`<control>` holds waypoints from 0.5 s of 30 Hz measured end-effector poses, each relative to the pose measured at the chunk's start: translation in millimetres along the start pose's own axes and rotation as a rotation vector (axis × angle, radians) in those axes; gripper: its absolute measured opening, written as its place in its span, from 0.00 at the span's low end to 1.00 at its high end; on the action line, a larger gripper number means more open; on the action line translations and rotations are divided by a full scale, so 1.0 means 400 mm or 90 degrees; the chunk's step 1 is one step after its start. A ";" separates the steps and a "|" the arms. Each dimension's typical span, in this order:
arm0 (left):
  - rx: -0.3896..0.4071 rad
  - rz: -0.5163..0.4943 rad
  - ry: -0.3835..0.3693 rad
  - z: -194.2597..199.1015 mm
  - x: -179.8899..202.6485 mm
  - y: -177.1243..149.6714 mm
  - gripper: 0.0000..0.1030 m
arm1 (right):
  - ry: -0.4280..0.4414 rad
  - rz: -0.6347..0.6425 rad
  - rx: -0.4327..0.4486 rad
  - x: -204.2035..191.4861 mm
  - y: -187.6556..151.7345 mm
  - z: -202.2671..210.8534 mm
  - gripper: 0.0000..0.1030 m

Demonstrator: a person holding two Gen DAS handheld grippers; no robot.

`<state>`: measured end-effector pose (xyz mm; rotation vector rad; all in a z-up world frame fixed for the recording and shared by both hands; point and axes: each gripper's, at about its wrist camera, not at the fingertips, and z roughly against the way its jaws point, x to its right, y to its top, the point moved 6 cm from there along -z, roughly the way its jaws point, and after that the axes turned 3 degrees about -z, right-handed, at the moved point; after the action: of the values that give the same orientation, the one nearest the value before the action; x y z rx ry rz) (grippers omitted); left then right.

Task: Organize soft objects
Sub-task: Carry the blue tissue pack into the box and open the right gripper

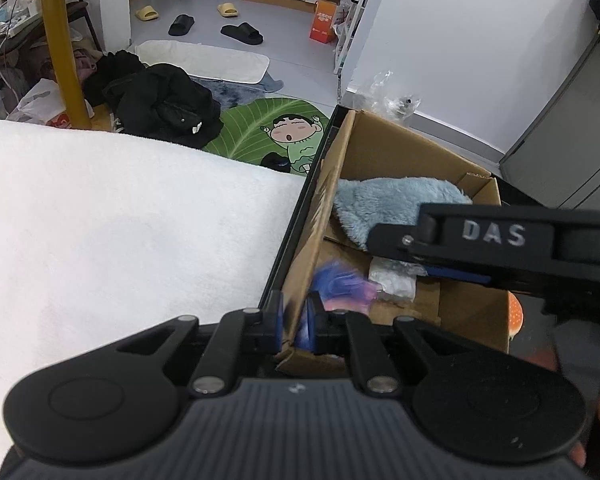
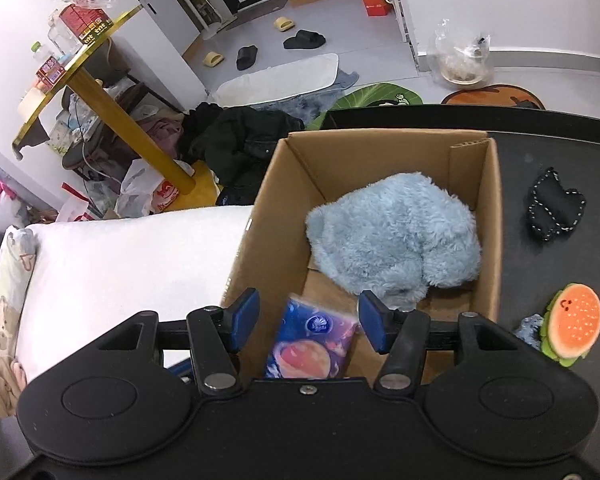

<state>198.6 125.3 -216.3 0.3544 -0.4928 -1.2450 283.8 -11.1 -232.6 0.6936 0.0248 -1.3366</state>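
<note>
An open cardboard box (image 2: 384,142) stands on a black table (image 2: 548,148). A fluffy light-blue plush (image 2: 396,236) lies inside it. A blue and pink tissue pack (image 2: 312,340) is low in the box, between the spread blue pads of my right gripper (image 2: 308,318), which is open and does not press on it. My left gripper (image 1: 296,328) is shut on the box's near left wall (image 1: 312,240). In the left wrist view the tissue pack (image 1: 342,284) is blurred, and the right gripper (image 1: 400,248) reaches in over the plush (image 1: 384,204).
A burger plush (image 2: 572,324), a small blue fluffy piece (image 2: 530,330) and a black stitched soft item (image 2: 556,204) lie on the table right of the box. A white towel-covered cushion (image 2: 120,264) lies against the box's left side. Clothes, slippers and mats are on the floor beyond.
</note>
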 end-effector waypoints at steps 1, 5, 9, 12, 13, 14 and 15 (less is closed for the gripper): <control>0.001 -0.001 0.001 0.000 0.001 0.001 0.11 | 0.000 0.000 0.001 0.005 -0.002 0.007 0.54; -0.001 -0.006 0.004 -0.002 0.002 0.000 0.11 | -0.002 0.010 0.002 0.018 -0.007 0.033 0.54; -0.003 -0.013 0.011 0.001 0.003 0.001 0.13 | -0.009 0.030 0.011 0.032 0.001 0.067 0.54; -0.003 -0.024 0.018 0.003 0.011 -0.001 0.14 | -0.017 0.038 0.015 0.058 0.010 0.094 0.54; -0.004 -0.027 0.020 0.003 0.013 -0.002 0.14 | -0.021 0.037 0.017 0.071 0.012 0.104 0.54; -0.007 -0.030 0.022 0.002 0.015 -0.002 0.14 | -0.024 0.037 0.019 0.082 0.015 0.114 0.53; -0.010 -0.032 0.024 0.000 0.016 -0.003 0.15 | -0.027 0.038 0.022 0.092 0.018 0.122 0.53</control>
<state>199.2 118.9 -215.8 0.3786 -0.4441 -1.2876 281.9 -66.0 -204.7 0.6892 -0.0531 -1.2966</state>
